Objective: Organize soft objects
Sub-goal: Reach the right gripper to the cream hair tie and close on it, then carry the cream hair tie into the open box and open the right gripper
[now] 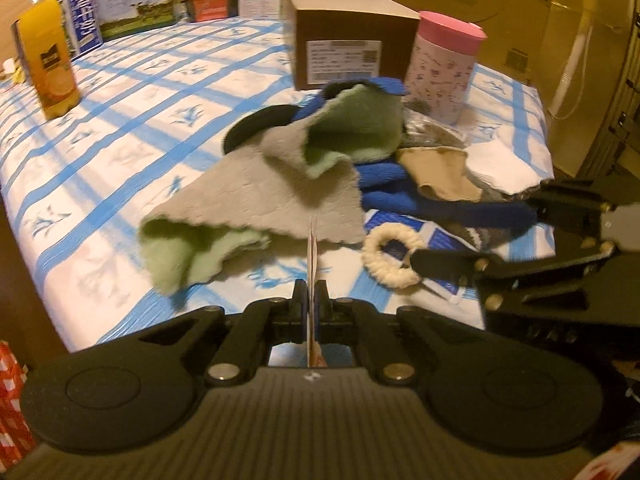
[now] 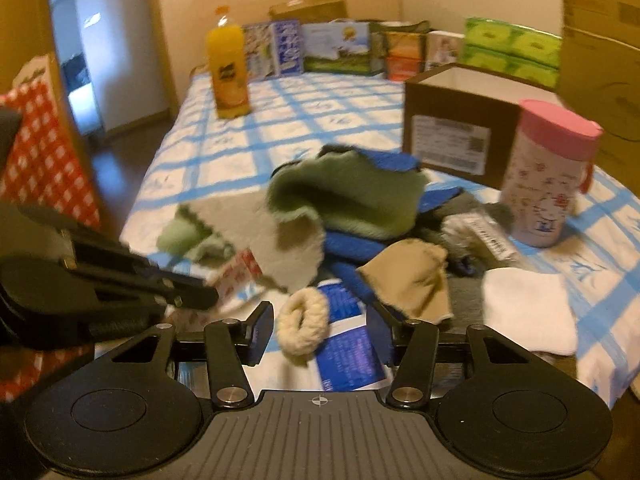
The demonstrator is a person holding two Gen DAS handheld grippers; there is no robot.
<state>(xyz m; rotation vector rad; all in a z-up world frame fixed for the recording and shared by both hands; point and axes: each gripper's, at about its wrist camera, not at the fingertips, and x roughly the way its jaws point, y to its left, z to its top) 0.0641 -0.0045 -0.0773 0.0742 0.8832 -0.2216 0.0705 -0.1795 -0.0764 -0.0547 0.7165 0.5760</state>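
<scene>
A pile of soft things lies on the blue-checked bed cover (image 1: 132,128): a grey-and-green cloth (image 1: 280,184) (image 2: 344,196), blue knitwear (image 1: 384,184), a beige sock (image 2: 412,276) and a white cloth (image 2: 528,308). A cream fluffy ring (image 2: 304,328) (image 1: 392,258) rests on a blue-and-white packet (image 2: 348,352). My right gripper (image 2: 320,320) (image 1: 476,230) stands half open with the ring between its fingers; the pads are clear of it. My left gripper (image 1: 311,292) (image 2: 212,296) is shut on a thin red-and-white packet (image 2: 236,276), seen edge-on in the left wrist view.
An open brown box (image 2: 452,120) and a pink-lidded canister (image 2: 552,184) stand behind the pile. An orange juice bottle (image 2: 230,72) is at the far left, with boxes and tissue packs along the headboard. A red checked bag (image 2: 44,152) hangs left of the bed.
</scene>
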